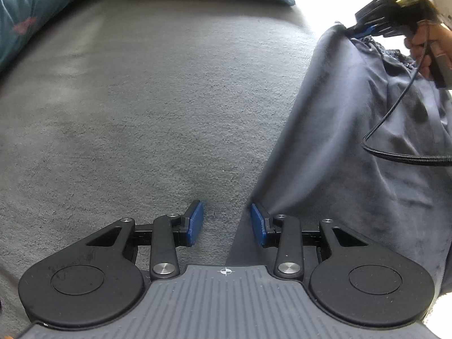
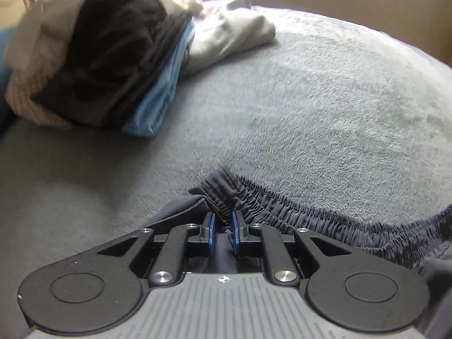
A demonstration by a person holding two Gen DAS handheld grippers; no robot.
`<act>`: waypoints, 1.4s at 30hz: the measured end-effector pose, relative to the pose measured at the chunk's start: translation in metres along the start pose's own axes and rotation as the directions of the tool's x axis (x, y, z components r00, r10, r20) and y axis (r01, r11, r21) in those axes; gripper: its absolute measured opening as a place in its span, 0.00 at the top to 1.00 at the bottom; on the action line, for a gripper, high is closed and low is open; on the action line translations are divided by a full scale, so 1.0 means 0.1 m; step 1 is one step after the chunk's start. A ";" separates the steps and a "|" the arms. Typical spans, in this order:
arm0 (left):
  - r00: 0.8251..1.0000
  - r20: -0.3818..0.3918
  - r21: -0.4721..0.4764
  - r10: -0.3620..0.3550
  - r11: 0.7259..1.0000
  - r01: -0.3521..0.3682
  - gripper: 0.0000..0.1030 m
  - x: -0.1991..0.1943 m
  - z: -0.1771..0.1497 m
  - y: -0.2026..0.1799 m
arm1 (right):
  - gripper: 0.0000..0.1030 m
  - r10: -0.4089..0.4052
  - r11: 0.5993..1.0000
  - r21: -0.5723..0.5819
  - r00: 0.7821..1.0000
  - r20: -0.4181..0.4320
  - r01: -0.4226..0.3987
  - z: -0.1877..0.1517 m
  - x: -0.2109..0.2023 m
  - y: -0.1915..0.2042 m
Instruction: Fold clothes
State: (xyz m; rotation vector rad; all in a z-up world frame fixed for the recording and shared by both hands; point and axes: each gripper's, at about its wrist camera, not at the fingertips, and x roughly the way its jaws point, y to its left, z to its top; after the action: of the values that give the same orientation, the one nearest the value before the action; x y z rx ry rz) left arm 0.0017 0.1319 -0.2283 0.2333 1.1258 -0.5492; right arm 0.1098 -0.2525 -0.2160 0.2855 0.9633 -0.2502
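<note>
So the right tongs (image 2: pixel 223 227) are pinched down on the gathered elastic waistband (image 2: pixel 282 206) of the dark navy pants (image 1: pixel 353 147), blue pads squeezing a bunched fold of it right at the band's left end. From the left wrist view you can see a hand (image 1: pixel 429 53) on the handle over at the pants' far corner, with a black cable (image 1: pixel 395 130) looping down across the fabric.

The left tongs (image 1: pixel 227 223) sit partly open with nothing between the pads, just grey bed blanket (image 1: pixel 155 107) showing in the gap. The right pad is just at the edge of the pants, which spread out along the right side of the bed.

Farther back there's a messy pile of clothes (image 2: pixel 107 56): black stuff on top, a light blue piece under it, a pale grey garment (image 2: pixel 231 36) beside that. A teal pillow (image 1: pixel 31 11) is off to the left.
</note>
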 end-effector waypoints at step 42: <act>0.997 0.079 -0.091 0.020 0.996 -0.012 0.45 -0.39 0.39 -0.63 | 0.62 -0.013 0.753 0.655 0.997 -0.076 0.059 -2.97 -2.60 -2.63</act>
State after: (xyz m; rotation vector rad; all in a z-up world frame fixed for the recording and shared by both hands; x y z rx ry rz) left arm -0.0130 0.0725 -0.1710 0.1407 1.0679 -0.4879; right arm -0.3484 -0.3734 -0.1934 0.9352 0.9196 -0.6246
